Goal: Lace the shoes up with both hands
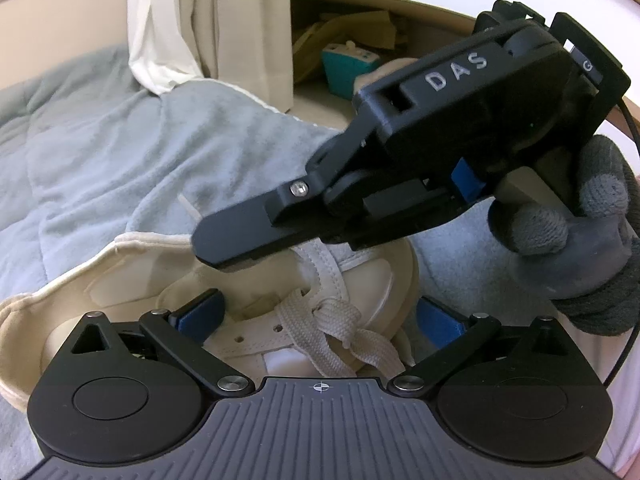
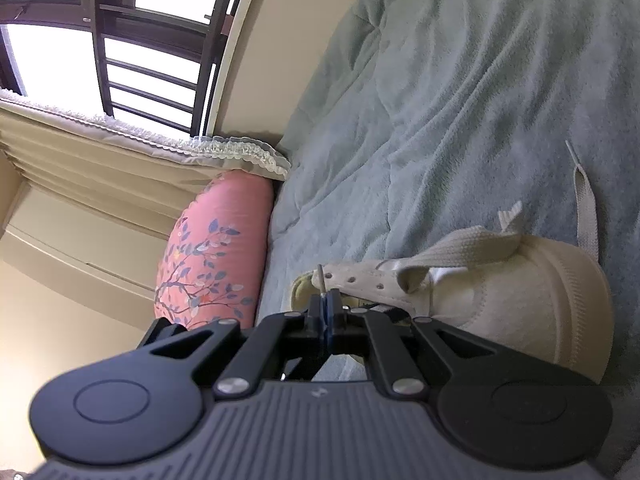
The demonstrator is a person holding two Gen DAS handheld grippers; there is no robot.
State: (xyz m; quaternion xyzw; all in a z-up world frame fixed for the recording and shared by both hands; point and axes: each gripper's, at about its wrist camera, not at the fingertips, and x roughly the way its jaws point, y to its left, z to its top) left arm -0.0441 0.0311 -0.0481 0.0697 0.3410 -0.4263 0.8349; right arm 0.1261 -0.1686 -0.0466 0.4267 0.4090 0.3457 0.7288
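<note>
A cream lace-up shoe (image 1: 372, 276) lies on a grey-blue blanket (image 1: 100, 152). Its flat beige lace (image 1: 332, 320) crosses the eyelet rows directly between the blue pads (image 1: 200, 314) of my left gripper (image 1: 320, 318), which is open and straddles the shoe's throat. My right gripper (image 1: 224, 250), held by a grey-gloved hand (image 1: 580, 232), reaches in from the right just above the shoe. In the right wrist view the right gripper (image 2: 326, 300) is shut on the lace tip (image 2: 321, 278), beside the shoe's (image 2: 540, 288) eyelet strip. The lace (image 2: 460, 244) loops over the tongue, and its other end trails on the blanket (image 2: 440, 100).
A pink flowered pillow (image 2: 216, 248) lies against the wall past the blanket's edge, under a barred window (image 2: 140, 40). A pale curtain (image 1: 180, 20) hangs behind the bed. A teal box (image 1: 348, 68) sits in a recess beyond it.
</note>
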